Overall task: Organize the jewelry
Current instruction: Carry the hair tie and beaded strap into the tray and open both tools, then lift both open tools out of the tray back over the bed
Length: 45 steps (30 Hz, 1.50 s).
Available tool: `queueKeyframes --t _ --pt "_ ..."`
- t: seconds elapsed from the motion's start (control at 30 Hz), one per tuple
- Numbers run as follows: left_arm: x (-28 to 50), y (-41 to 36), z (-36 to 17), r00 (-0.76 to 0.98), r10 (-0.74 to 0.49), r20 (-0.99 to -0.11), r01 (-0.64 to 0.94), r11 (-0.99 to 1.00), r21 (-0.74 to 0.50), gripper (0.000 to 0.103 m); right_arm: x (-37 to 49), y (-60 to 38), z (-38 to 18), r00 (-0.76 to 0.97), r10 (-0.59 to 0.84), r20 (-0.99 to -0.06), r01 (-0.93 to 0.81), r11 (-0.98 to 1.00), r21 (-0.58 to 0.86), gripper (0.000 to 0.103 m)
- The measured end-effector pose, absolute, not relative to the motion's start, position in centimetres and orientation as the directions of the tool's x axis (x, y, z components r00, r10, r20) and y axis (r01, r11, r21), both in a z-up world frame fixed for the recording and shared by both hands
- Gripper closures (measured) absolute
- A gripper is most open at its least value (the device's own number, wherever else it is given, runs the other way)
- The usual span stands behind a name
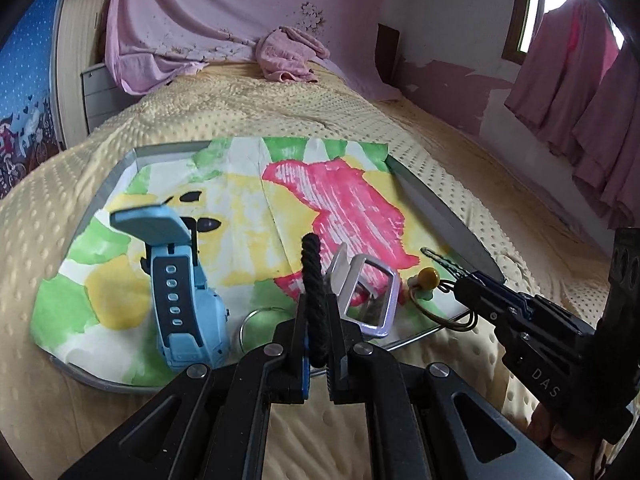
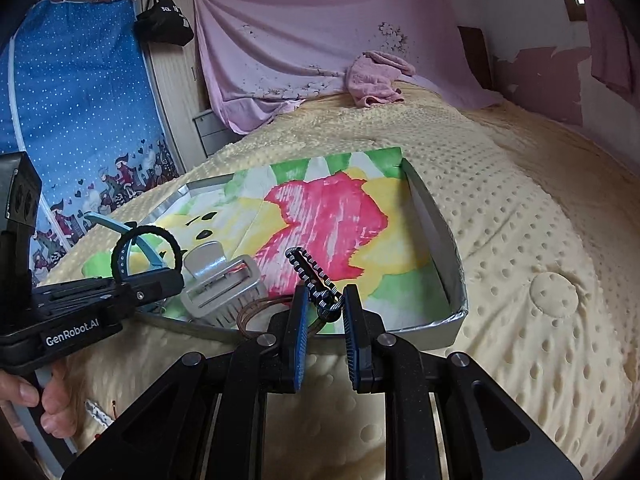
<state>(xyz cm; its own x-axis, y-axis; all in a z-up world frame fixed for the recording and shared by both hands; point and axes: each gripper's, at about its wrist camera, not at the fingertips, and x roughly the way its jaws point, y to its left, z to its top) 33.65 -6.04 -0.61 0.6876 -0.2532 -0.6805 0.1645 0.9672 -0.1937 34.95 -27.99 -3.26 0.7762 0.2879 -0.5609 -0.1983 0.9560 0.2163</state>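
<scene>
My left gripper (image 1: 316, 312) is shut on a black twisted hair tie (image 1: 312, 276), which stands up as a loop above the tray's near edge; the loop also shows in the right wrist view (image 2: 146, 236). My right gripper (image 2: 324, 304) is closed on a black-and-white beaded chain (image 2: 310, 272) over the tray's near right part. From the left wrist view the right gripper (image 1: 460, 280) reaches in from the right. A grey hair claw clip (image 1: 366, 292) (image 2: 220, 280), a blue watch (image 1: 180, 280) and a yellow-bead hair tie (image 1: 428, 278) lie in the shallow tray (image 1: 432, 200) (image 2: 436, 236) lined with colourful paper.
The tray rests on a yellow dotted blanket (image 2: 520, 240) on a bed. A thin metal ring (image 1: 256, 320) and brown loops (image 2: 260, 308) lie at the tray's near edge. A pink cloth (image 1: 288, 56) lies at the bed's far end. A small patterned clip (image 2: 98, 412) lies left.
</scene>
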Motion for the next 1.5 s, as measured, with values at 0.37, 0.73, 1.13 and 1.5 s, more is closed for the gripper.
queueKeyframes --t 0.37,0.73,1.13,1.5 --pt "32.9 -5.9 -1.0 0.688 -0.246 -0.682 0.151 0.969 -0.197 0.097 34.1 -28.7 -3.4 0.779 0.294 -0.553 -0.205 0.954 0.219 0.085" --pt "30.8 -5.1 0.9 0.758 -0.206 -0.618 0.119 0.977 -0.179 0.049 33.0 -30.3 -2.7 0.807 0.284 -0.518 -0.173 0.952 0.253 0.076" --pt "24.3 -3.0 3.4 0.875 -0.163 -0.456 0.075 0.976 -0.206 0.006 26.7 -32.1 0.6 0.899 0.249 -0.360 -0.154 0.950 0.273 0.042" --pt "16.1 -0.7 4.4 0.955 -0.076 -0.288 0.035 0.989 -0.144 0.000 19.4 -29.9 3.6 0.938 0.247 -0.242 -0.203 0.960 0.193 0.004"
